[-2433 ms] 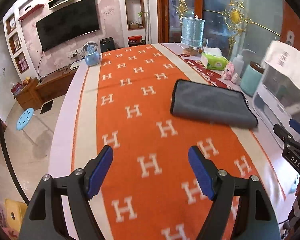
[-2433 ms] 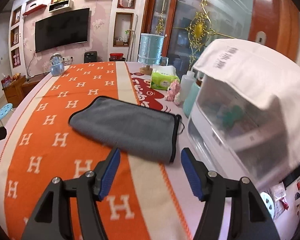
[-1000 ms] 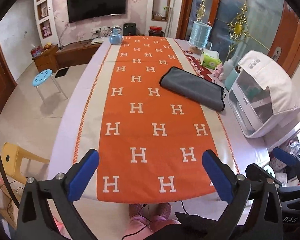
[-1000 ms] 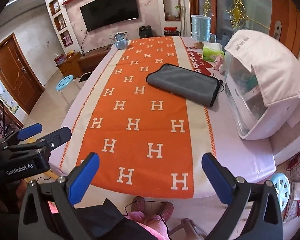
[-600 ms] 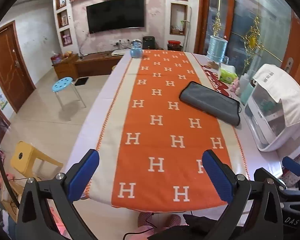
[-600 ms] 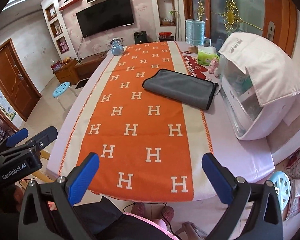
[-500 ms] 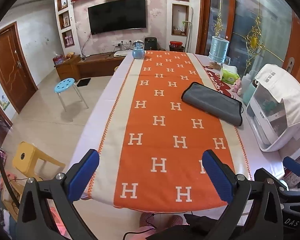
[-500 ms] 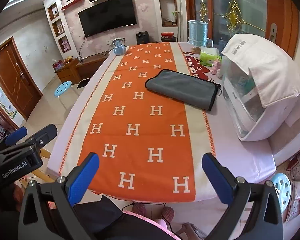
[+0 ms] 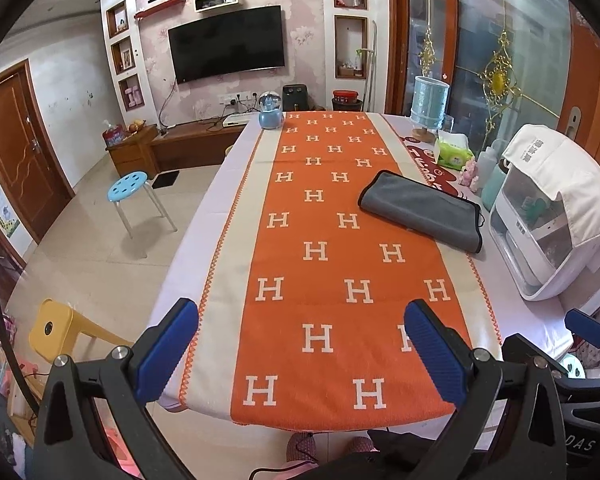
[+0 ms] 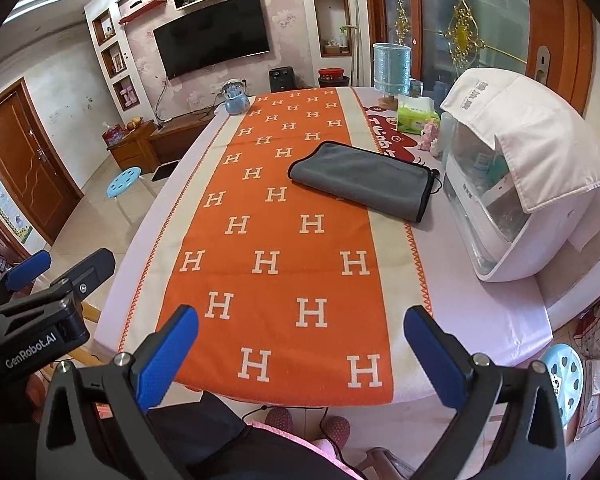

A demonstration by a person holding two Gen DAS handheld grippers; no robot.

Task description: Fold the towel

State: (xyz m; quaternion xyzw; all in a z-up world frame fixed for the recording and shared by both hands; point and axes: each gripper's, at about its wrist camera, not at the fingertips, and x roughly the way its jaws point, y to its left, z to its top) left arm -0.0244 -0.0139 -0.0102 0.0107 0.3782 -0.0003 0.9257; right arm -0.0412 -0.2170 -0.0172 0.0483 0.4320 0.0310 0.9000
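Holding both the left gripper and right gripper wide and empty, we leave the folded grey towel just beside the white appliance (seemingly finished).

**Both claws wide open, empty**

The left claw sits at the bottom of its own frame, blue pads spread far apart, gripping nothing. The right claw matches it at bottom centre, equally splayed. In the right wrist view the left claw appears at lower left.
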